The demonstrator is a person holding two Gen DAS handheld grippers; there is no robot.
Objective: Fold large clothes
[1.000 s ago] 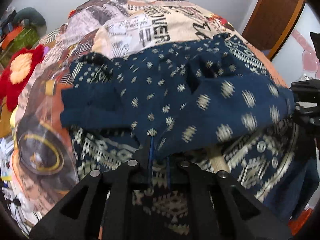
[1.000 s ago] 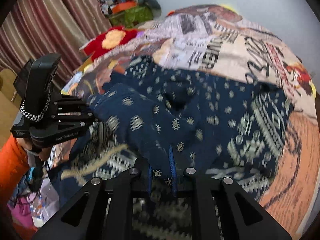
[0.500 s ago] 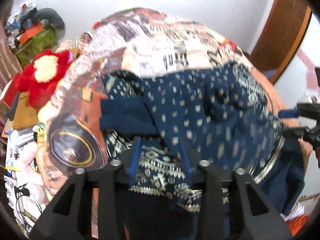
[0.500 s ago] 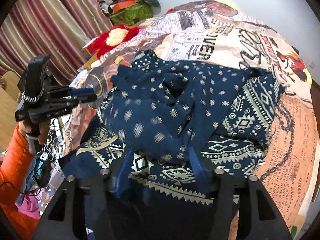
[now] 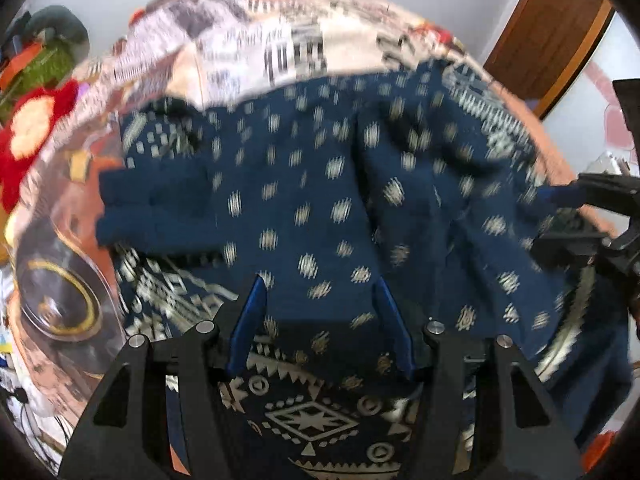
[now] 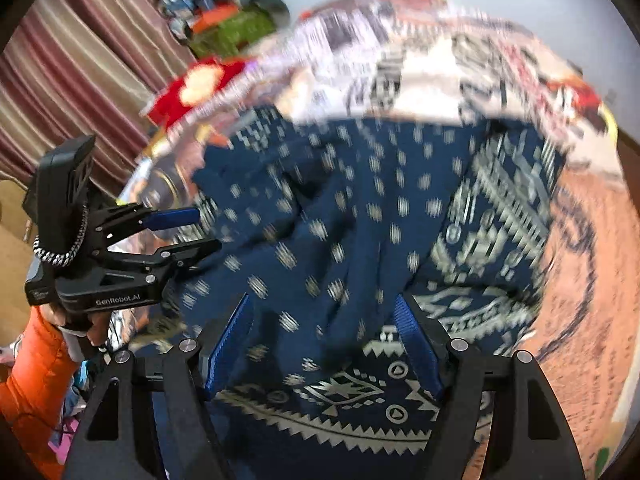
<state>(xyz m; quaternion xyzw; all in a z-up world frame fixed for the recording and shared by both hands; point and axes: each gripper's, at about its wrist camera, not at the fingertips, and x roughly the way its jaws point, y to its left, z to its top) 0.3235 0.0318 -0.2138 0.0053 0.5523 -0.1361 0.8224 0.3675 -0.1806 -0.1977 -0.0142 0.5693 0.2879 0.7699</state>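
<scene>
A large dark-blue garment (image 5: pixel 320 184) with cream dots and a geometric border lies on the bed, its dotted layer folded over the patterned part. My left gripper (image 5: pixel 320 284) hovers just above its near edge. The jaws are opening, cloth shows between the blue pads, and neither pad presses on it. My right gripper (image 6: pixel 322 304) stands the same way over the garment (image 6: pixel 360 220), jaws opening and nothing pinched. Each wrist view also shows the other gripper from the side: the left gripper (image 6: pixel 206 229) and the right gripper (image 5: pixel 548 216), both parted. Both views are blurred.
The bed has a newspaper-print cover (image 5: pixel 280 48). A red plush toy (image 6: pixel 192 88) and a green bag (image 6: pixel 236 24) sit at its far left by a striped curtain (image 6: pixel 80 60). A wooden door (image 5: pixel 552 20) is at the right. An orange sleeve (image 6: pixel 32 380) holds the left gripper.
Both grippers were shut on the garment's edge; their jaws have spread and let it go. The folded layer now rests on the part below. Both cameras shifted slightly.
</scene>
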